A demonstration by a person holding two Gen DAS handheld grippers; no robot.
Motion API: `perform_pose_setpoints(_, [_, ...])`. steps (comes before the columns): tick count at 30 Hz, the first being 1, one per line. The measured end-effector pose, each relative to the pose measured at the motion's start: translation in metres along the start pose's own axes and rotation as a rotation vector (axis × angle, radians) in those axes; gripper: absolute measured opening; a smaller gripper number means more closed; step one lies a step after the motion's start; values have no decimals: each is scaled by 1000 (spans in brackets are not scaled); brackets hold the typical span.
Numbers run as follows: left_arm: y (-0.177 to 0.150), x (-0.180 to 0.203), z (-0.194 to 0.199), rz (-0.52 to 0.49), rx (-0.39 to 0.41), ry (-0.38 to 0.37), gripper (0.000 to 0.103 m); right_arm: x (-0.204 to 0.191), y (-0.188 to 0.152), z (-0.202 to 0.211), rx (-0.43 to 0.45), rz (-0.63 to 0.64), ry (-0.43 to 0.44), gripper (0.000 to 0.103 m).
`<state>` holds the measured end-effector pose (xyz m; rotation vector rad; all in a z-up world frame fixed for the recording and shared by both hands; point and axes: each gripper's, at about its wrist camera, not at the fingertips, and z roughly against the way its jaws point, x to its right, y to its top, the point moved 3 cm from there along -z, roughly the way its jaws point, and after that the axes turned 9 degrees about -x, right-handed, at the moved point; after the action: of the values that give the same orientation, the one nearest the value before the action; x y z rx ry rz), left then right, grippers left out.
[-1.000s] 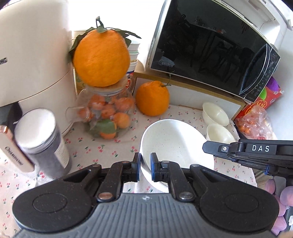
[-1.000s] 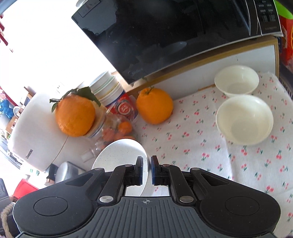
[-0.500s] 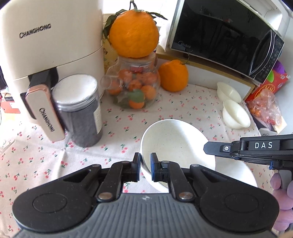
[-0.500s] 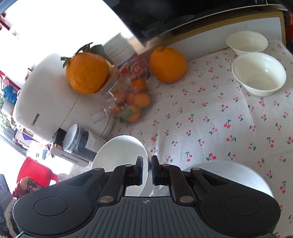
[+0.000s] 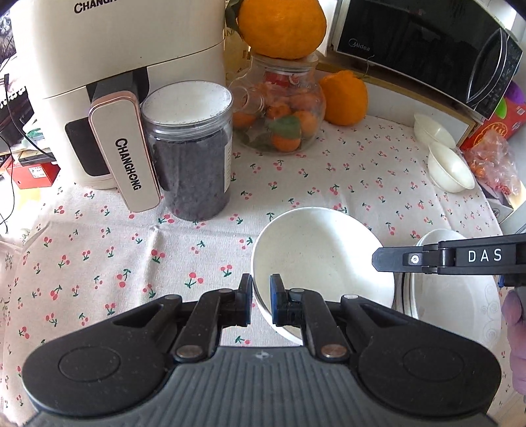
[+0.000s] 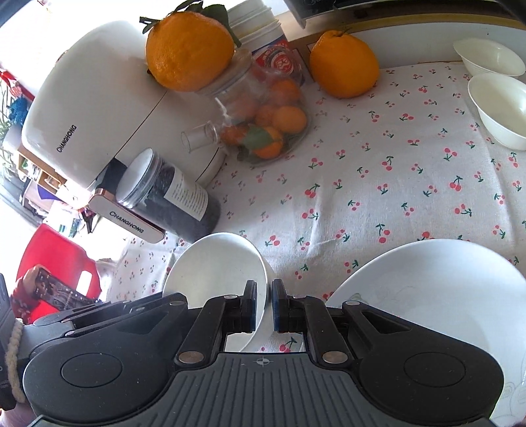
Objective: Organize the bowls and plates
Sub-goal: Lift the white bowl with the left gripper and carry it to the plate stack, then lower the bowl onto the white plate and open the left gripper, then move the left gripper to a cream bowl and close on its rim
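Left wrist view: the left gripper (image 5: pixel 260 303) was clamped narrowly on the near rim of a speckled white bowl (image 5: pixel 322 259), one finger inside and one outside, the bowl tilted above the cherry-print worktop (image 5: pixel 131 249). Just right of the bowl lay a white plate (image 5: pixel 460 295), partly crossed by the right gripper's black side arm marked "DAS". Ahead stood a dark-filled jar (image 5: pixel 189 154) touching the handle of a cream air fryer (image 5: pixel 108 65), then a glass jar of small oranges (image 5: pixel 282 118) topped by a large orange (image 5: pixel 282 26). A second large orange (image 5: pixel 343 97) sat by the microwave (image 5: pixel 427 49). Two small white bowls (image 5: pixel 450 166) stood well apart to the far right, beside a bag of fruit (image 5: pixel 493 161).

Right wrist view: the right gripper (image 6: pixel 264 305) was nearly shut, its fingers a narrow gap apart; the bowl's (image 6: pixel 217 282) edge lay beside the left finger (image 6: pixel 250 305), and whether it was pinched could not be told. The plate (image 6: pixel 434 295) rested on the worktop (image 6: pixel 361 184) at right, partly hidden by the gripper body. The dark jar (image 6: pixel 171 200) and air fryer (image 6: pixel 92 108) crowded the left side, and the two small bowls (image 6: pixel 499 108) sat at the far right edge.
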<state>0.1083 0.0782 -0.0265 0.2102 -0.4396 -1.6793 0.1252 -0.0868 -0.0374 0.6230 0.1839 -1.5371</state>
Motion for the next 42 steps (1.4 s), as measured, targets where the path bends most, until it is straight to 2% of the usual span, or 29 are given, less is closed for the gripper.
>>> perform_pose_setpoints(7, [-8,-3,-11,-30,-44,9,10,-5,-5,-10,-23,29,-28,10])
perform_pose_setpoints(13, [-8,-2,-10,-38,-51,-1,12,-3,-4,-12,-27,26,-25,10])
perform_pose_setpoints(15, [-9,-3,-10,-35,-55,-6,22,-3,-4,-11,-28,27,-15,14])
perform_pose_setpoints(19, [-7,-2,-9,-35,-41,11,30,-5,-4,-8,-14,37,-23,14])
perform_pose_setpoints(20, [-7,-3,-7,-33,-35,13,35,-5,-4,-7,-10,40,-29,14])
perform_pose_setpoints(24, [-2,-2,-1,-24,-5,15,57,-2,-2,-2,8,22,-31,27])
perform_pose_setpoints(26, [2,1,2,-26,11,16,61,1,0,3,23,15,-32,35])
perform_pose_setpoints(28, [6,4,4,-30,26,17,65,3,2,10,49,20,-36,51])
perform_pose_setpoints(31, [11,11,7,-34,45,16,71,8,5,20,89,29,-48,66])
perform_pose_setpoints(42, [30,52,9,-49,88,-12,89,44,19,53,189,-31,-84,78])
